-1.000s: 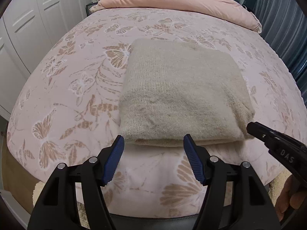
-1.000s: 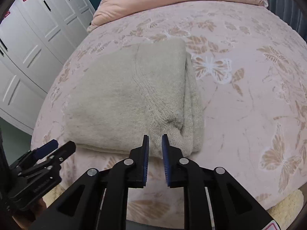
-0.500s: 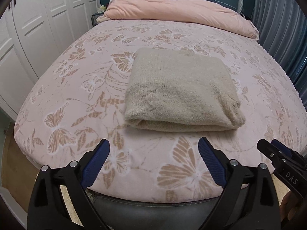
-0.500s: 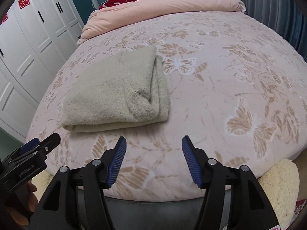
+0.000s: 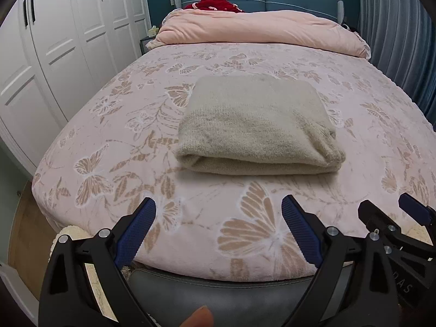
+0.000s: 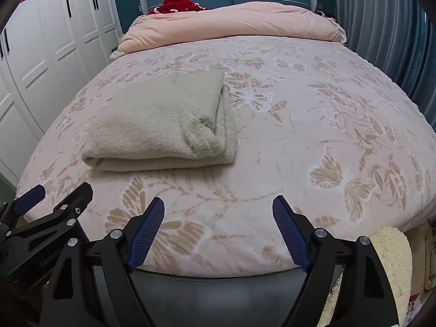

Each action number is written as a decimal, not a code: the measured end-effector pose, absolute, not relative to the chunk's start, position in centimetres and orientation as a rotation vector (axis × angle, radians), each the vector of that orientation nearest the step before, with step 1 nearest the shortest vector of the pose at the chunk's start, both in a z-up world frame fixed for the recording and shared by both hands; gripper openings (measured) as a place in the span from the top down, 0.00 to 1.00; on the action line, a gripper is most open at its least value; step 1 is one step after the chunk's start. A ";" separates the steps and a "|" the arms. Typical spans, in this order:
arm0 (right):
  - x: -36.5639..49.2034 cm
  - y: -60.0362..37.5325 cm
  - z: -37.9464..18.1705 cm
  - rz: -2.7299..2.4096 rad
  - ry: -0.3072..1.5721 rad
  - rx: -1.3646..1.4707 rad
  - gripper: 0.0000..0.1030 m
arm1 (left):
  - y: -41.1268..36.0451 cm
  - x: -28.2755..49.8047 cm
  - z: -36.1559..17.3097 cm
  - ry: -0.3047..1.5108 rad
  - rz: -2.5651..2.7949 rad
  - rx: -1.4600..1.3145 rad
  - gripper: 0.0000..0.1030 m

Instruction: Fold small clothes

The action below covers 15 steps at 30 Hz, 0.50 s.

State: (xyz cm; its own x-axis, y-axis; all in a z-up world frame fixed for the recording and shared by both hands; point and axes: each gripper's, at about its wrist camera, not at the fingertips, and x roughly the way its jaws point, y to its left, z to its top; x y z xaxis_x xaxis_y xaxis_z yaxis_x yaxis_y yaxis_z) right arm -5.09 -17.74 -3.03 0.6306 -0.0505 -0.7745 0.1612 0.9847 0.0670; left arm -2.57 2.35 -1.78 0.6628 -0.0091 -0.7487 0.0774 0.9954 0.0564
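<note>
Backing off the bed (image 5: 109, 125), we hold both the left gripper (image 5: 218, 234) and right gripper (image 6: 218, 234) spread and empty; the released sweater (image 5: 256, 125) lies folded mid-bed, apparently finished.

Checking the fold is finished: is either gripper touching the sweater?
No, the left gripper and right gripper hang open, short of the folded sweater.
</note>
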 end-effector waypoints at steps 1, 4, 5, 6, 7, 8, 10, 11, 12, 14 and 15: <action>-5.2 -17.7 -2.9 -0.121 0.877 0.139 0.23 | 2.4 -2.7 -1.6 0.836 -0.043 0.084 0.11; -5.5 -17.9 -2.7 -0.128 0.874 0.157 0.23 | 2.4 -3.1 -1.2 0.826 -0.038 0.076 0.11; -5.7 -17.8 -2.5 -0.135 0.870 0.158 0.22 | 2.4 -3.2 -1.1 0.825 -0.034 0.073 0.11; -5.8 -17.8 -2.4 -0.139 0.866 0.155 0.22 | 2.4 -3.3 -1.0 0.821 -0.030 0.070 0.11; -5.9 -17.7 -2.3 -0.144 0.863 0.152 0.22 | 2.4 -3.4 -0.9 0.819 -0.027 0.069 0.11; -6.0 -17.7 -2.2 -0.148 0.862 0.150 0.22 | 2.3 -3.5 -0.8 0.819 -0.024 0.069 0.11; -6.1 -17.7 -2.1 -0.156 0.862 0.149 0.22 | 2.3 -3.6 -0.7 0.821 -0.021 0.074 0.12; -6.2 -17.6 -2.1 -0.160 0.862 0.146 0.22 | 2.2 -3.6 -0.7 0.820 -0.019 0.077 0.12; -6.3 -17.6 -2.0 -0.164 0.861 0.142 0.22 | 2.1 -3.7 -0.7 0.817 -0.017 0.082 0.12; -6.4 -17.5 -1.9 -0.168 0.859 0.132 0.22 | 1.9 -3.9 -0.5 0.809 -0.012 0.094 0.12; -6.4 -17.4 -1.9 -0.167 0.858 0.132 0.22 | 1.9 -4.0 -0.5 0.806 -0.008 0.101 0.12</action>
State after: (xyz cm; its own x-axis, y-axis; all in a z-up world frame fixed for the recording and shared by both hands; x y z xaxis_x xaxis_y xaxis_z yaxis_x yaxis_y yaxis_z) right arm -6.40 -17.45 -1.91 0.6422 -0.0928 -0.7609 0.1986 0.9789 0.0482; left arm -3.96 1.85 -0.49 0.6927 0.0317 -0.7205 0.0455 0.9951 0.0876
